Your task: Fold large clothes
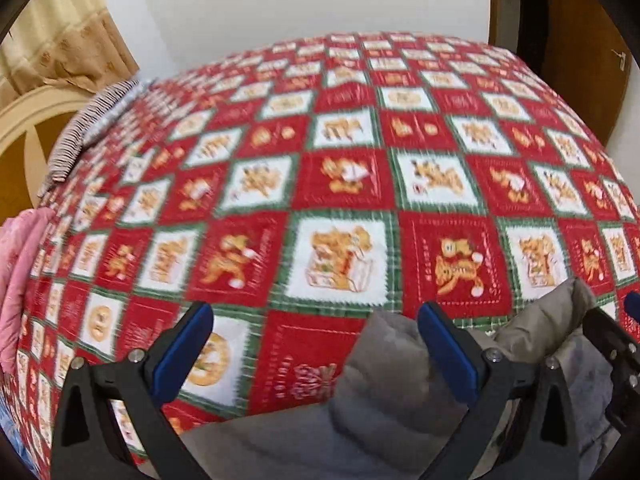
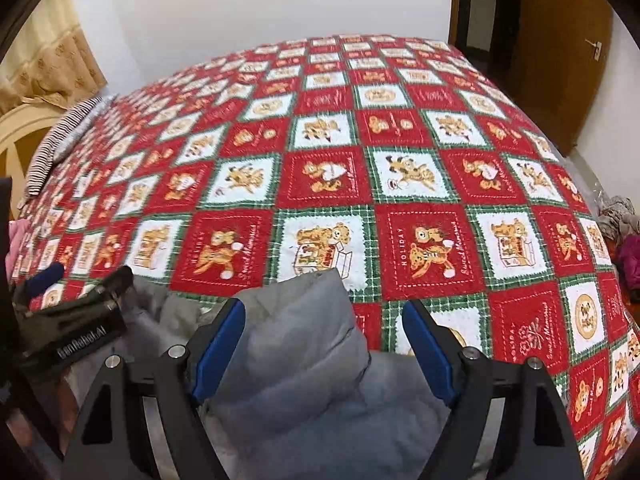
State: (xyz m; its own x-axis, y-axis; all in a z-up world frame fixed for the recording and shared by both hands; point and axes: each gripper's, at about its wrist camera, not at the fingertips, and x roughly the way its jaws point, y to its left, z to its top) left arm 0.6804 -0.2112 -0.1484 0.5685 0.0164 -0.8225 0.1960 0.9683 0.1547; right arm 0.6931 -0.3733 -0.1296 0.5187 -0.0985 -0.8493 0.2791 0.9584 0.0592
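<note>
Left wrist view: left tongs [image 1: 316, 344] are standing spread, blue pads [image 1: 184, 344] well apart, nothing pinched; grey jacket [image 1: 384, 392] is bunching at the near edge of the bed, a fold rising beside the right pad, quilt [image 1: 340, 184] showing through the gap. Right tongs [image 1: 624, 340] are poking in at the right edge over the same jacket. Right wrist view: right tongs [image 2: 322, 344] are also sitting spread; a jacket [image 2: 296, 360] fold is lying between the pads, touching the left one, clear of the right, so no pinch. Left tongs [image 2: 52, 292] are showing at left over the jacket. Striped cloth [image 2: 56, 140] is lying at the far-left bed edge, pink cloth [image 1: 20, 280] hanging at left.
</note>
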